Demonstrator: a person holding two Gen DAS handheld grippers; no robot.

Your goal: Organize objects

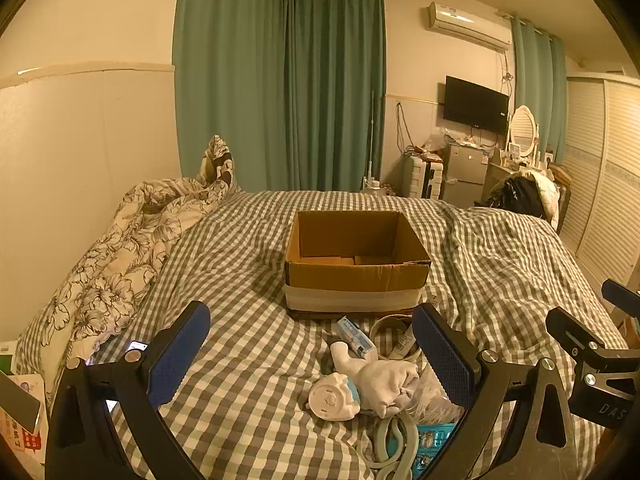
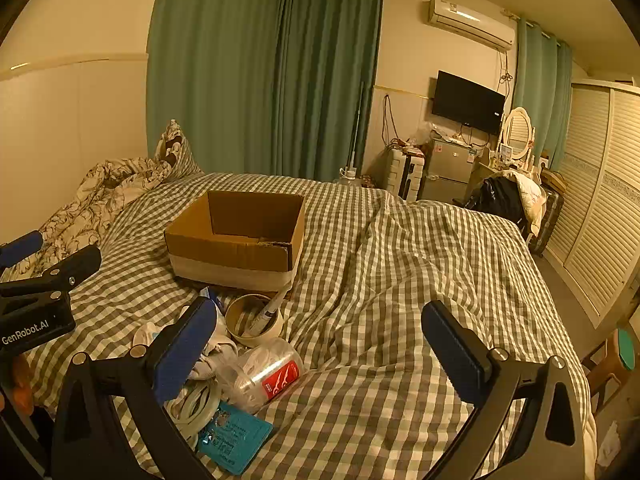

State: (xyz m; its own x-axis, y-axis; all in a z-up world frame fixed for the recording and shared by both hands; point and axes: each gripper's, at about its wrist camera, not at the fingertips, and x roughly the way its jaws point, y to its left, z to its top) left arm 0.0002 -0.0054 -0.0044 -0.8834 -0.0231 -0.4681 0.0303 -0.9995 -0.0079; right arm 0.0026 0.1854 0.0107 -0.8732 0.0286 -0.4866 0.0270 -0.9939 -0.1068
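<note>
Looking from the left wrist, the left hand-held gripper (image 1: 310, 358) hung wide open over a white sock (image 1: 384, 380) on the checked bed (image 1: 240, 360), near the brown cardboard box (image 1: 354, 276). From the right wrist, the right hand-held gripper (image 2: 320, 352) was wide open too, gripping nothing, beside a clear plastic jar (image 2: 264, 372).

Warm yellow-orange indoor light tints both views, dim overall, and seems to come from overhead. The cardboard box (image 1: 356, 264) throws a soft shadow leftward onto the checked bedspread (image 1: 248, 280), and its inside is dark. A bright glint sits on the air conditioner (image 1: 468, 26). Fisheye bending curves walls and curtains toward black corner vignettes. The middle is reasonably sharp; edges soften.
</note>
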